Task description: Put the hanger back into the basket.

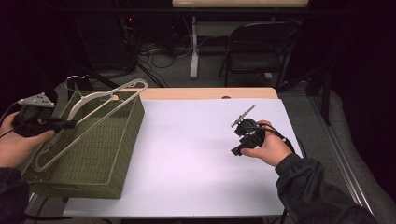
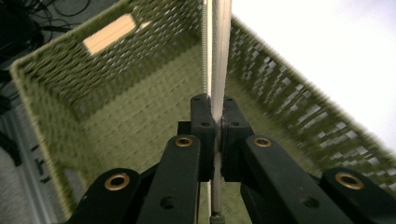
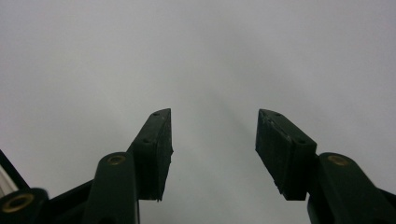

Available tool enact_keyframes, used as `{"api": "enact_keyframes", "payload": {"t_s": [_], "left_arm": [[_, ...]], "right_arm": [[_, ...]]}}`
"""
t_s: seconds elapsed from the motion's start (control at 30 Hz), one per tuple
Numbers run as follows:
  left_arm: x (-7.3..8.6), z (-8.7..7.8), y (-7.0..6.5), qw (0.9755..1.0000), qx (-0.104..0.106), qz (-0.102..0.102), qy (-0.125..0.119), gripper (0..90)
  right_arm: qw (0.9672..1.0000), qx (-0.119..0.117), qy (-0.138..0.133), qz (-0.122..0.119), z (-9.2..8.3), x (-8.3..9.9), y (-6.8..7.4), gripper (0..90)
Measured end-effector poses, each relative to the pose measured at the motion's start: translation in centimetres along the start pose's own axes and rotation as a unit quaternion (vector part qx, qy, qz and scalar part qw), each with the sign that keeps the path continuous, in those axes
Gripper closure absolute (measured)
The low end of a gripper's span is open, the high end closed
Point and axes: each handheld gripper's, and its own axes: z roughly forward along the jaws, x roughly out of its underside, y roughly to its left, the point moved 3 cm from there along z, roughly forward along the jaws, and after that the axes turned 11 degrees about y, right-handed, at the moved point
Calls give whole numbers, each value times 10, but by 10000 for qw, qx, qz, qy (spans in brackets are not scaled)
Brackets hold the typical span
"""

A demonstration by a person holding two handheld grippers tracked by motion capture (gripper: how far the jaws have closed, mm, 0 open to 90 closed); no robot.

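Lowering calls for care. High view: our left gripper (image 1: 70,124) holds the hanger (image 1: 93,123) tilted over the green basket (image 1: 123,140) at the table's left; we keep it inside the rim. Left gripper view: pads clamp the hanger's bar (image 2: 219,56). Right gripper view: right gripper (image 3: 214,144) gapes, idle above white table (image 3: 196,56).

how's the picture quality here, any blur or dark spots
High view: room behind the white table nearly black, tabletop evenly lit. Left gripper view: olive-green woven basket smeared by motion blur, left tongs sharp, clamped on the pale plastic clothes hanger. Right gripper view: right tongs open over featureless, soft-focus tabletop.
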Motion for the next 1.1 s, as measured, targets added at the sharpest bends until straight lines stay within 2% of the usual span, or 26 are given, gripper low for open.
{"api": "enact_keyframes", "payload": {"t_s": [0.1,0.13,0.33,0.47,0.67,0.7,0.73,0.77,0.8,0.83,0.87,0.9,1.0,1.07,1.1], "left_arm": [[12,6,12,9999,-46,-106,117,871],[15,7,14,9998,-48,-150,126,872],[29,11,25,9996,-19,-268,133,872],[35,16,26,9994,32,-294,157,872],[45,43,28,9987,108,-328,365,872],[47,47,28,9986,165,-366,353,871],[48,51,28,9985,181,-366,375,871],[50,55,28,9982,208,-408,374,871],[52,59,29,9980,218,-446,387,871],[52,59,29,9980,218,-446,387,871],[59,63,32,9974,340,-556,307,870],[62,66,32,9972,368,-575,320,870],[69,76,32,9961,267,-574,620,871],[71,80,32,9957,356,-612,599,870],[71,82,32,9952,406,-621,632,869]], "right_arm": [[10000,6,17,19,2,1,-1,456],[9999,18,-95,34,5,0,-1,456],[10000,2,41,33,4,0,-1,455],[10000,5,44,20,5,-1,-1,456],[10000,7,-18,16,8,-2,0,456],[9999,21,118,-4,6,-2,0,456],[9999,20,119,-5,6,-1,0,456],[10000,16,-47,28,8,-2,0,456],[10000,15,69,-9,7,-1,-1,456],[10000,15,69,-9,7,-1,-1,456],[10000,25,87,16,8,-1,-1,456],[9999,35,117,17,7,-1,-1,456],[9999,21,107,10,8,-1,-1,456],[9999,12,126,1,8,-1,-1,456],[10000,7,46,16,9,-1,-1,455]]}}
